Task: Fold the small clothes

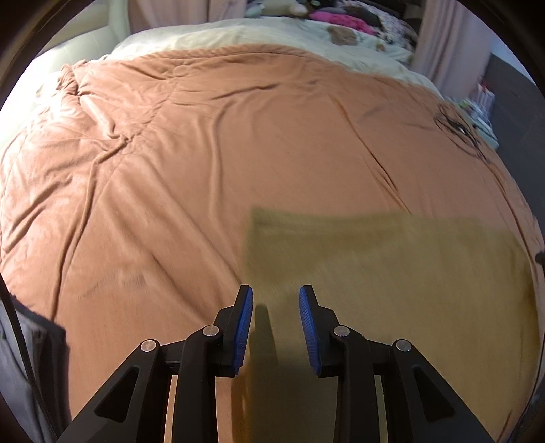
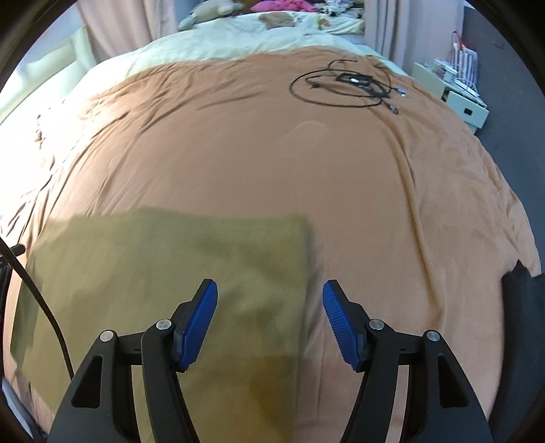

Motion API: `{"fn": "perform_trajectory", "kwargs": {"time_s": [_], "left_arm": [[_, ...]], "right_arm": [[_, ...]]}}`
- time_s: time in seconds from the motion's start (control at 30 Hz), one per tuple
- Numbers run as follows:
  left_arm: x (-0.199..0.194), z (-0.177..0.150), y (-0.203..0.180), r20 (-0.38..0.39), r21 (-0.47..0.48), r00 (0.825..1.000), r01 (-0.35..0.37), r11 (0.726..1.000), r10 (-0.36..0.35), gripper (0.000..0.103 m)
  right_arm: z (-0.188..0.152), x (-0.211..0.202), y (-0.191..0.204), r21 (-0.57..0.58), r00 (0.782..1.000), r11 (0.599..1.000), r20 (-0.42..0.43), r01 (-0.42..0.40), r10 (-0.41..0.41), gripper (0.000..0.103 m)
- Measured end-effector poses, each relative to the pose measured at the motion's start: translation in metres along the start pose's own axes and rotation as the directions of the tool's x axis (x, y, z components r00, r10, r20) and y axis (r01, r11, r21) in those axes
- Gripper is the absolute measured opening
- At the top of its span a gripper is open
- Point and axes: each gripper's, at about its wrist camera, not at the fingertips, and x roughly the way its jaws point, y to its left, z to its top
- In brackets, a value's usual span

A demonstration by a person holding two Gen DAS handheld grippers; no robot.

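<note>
Olive-green cloth (image 1: 391, 272): lies flat on the near part of the bed, on top of the orange-brown blanket (image 1: 204, 153). Folded to a rectangle with a straight far edge and square corners; blurred in both views, so finer detail not readable. In the left wrist view, occupies the near right area; in the right wrist view (image 2: 170, 272), the near left area.

Left gripper (image 1: 276, 300): positioned above the cloth's left edge, pointing steeply down. Jaws parted by a narrow gap. Nothing between the blue pads (image 1: 243, 327); pads not pressing on the cloth. Shadow of the gripper cast on the cloth directly below.

Right gripper (image 2: 270, 293): positioned above the cloth's right edge, pointing steeply down. Jaws spread wide, clear of the fabric. Left pad (image 2: 199, 320) seen over the cloth, right pad over bare blanket; the cloth's right edge runs between them.

Blanket: creased, covering most of the bed, with heavier wrinkles at the far left. Cream bedding (image 1: 255, 34) exposed beyond its far edge.

Black cables (image 2: 347, 83): coiled loosely on the blanket at the far right, well apart from the cloth.

Pink garments (image 1: 340, 18) and soft toys: piled at the far end of the bed. Curtains (image 2: 115, 24) hanging behind. Pale drawer unit (image 2: 453, 98) standing beside the bed at the far right.
</note>
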Motion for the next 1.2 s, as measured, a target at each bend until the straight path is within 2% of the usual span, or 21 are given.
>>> {"fn": "perform_trajectory", "kwargs": {"time_s": [0.27,0.5,0.77,0.97,1.2], "left_arm": [[-0.021,-0.052,-0.019,-0.048,0.044,0.999,0.017,0.999,-0.015,0.03],[-0.037,-0.103,-0.026,-0.088,0.062,0.996,0.006,0.998,-0.001,0.03],[-0.04,-0.157,-0.013,-0.136,0.029,0.991,-0.013,0.999,0.017,0.03],[-0.055,-0.184,-0.006,-0.119,-0.017,0.993,0.007,1.0,-0.009,0.03],[-0.069,-0.203,-0.002,-0.105,-0.044,0.994,0.016,0.999,-0.02,0.03]], "right_arm": [[-0.038,-0.029,0.0,0.005,0.997,1.0,-0.069,-0.02,0.02,0.063],[-0.083,-0.05,0.0,-0.019,0.992,1.0,-0.124,0.011,-0.014,0.063],[-0.134,-0.052,0.003,-0.055,0.979,0.996,-0.184,0.074,-0.083,0.062],[-0.161,-0.062,-0.014,0.011,0.984,0.997,-0.163,0.07,-0.068,0.062],[-0.176,-0.078,-0.016,0.045,0.986,0.996,-0.152,0.073,-0.066,0.062]]}}
